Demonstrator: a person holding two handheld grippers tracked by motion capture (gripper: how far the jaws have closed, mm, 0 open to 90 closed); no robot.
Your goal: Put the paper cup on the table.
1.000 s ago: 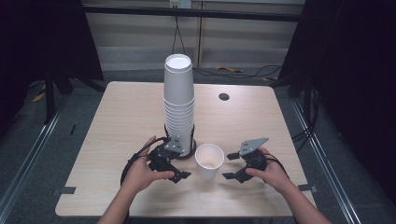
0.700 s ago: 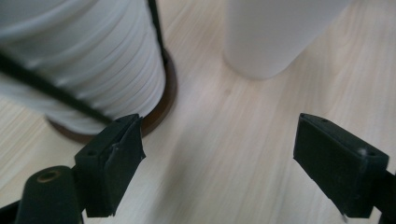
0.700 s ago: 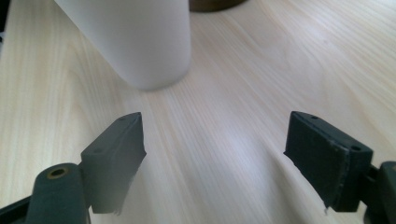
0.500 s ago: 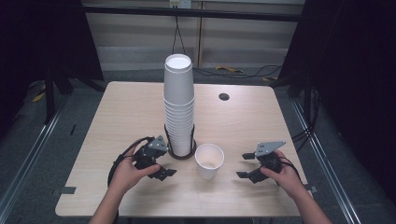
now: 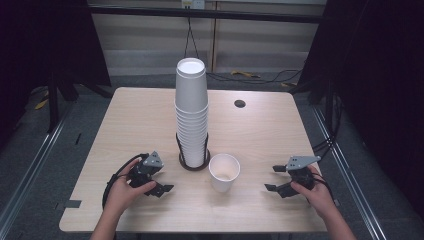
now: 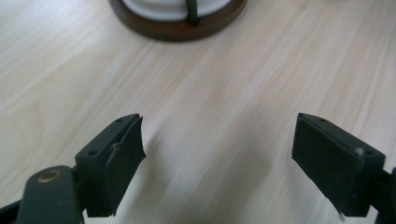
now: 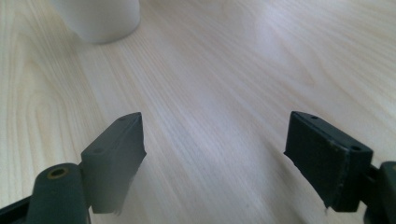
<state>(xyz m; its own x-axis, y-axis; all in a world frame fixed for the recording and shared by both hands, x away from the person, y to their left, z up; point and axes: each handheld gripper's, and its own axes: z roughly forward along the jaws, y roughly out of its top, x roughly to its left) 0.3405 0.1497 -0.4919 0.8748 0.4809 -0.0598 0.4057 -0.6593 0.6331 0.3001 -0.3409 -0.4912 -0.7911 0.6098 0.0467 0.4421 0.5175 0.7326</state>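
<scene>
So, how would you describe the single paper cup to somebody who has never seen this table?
Look first at the light wooden table, where a tall stack of white paper cups rises from a round dark holder near the middle. Just to the right of that holder's base, toward the person, stands one white paper cup. Unlike the stacked ones, it stands alone, mouth up, directly on the wood.

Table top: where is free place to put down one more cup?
Bare wood lies on the table left of the cup stack and right of it around the grommet hole. Crowded: the front middle, where the single cup stands beside the stack's holder.
</scene>
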